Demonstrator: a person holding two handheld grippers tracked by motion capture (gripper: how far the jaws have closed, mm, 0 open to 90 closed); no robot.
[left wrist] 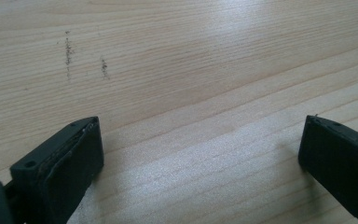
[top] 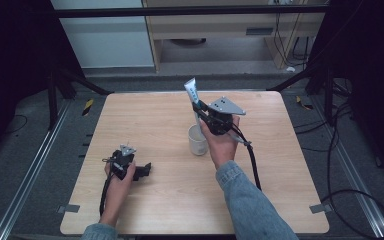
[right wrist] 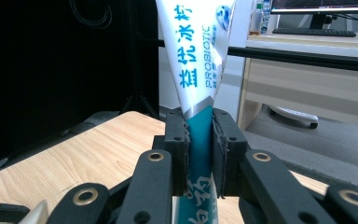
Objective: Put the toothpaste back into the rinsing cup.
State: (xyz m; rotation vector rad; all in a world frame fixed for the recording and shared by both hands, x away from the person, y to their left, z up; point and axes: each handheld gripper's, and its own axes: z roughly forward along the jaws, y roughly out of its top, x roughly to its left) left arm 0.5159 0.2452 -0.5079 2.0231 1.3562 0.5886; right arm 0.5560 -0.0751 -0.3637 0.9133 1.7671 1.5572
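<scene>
My right tool (right wrist: 199, 154) is clenched on the toothpaste tube (right wrist: 196, 70), upright above the white cup (top: 197, 140) mid-tabletop (top: 145, 115). It looks light and soft, so I grip the firmer lower body. My left tool (left wrist: 200, 154) rests released, near left.

1. The place looked like a lab or office test room.
2. A wooden table (top: 155, 200) stood inside a dark metal frame (top: 190, 11).
3. Loose cables (top: 350, 190) trailed at 3 o'clock.
4. A desk with keyboard (right wrist: 314, 31) stood at 12 o'clock.
</scene>
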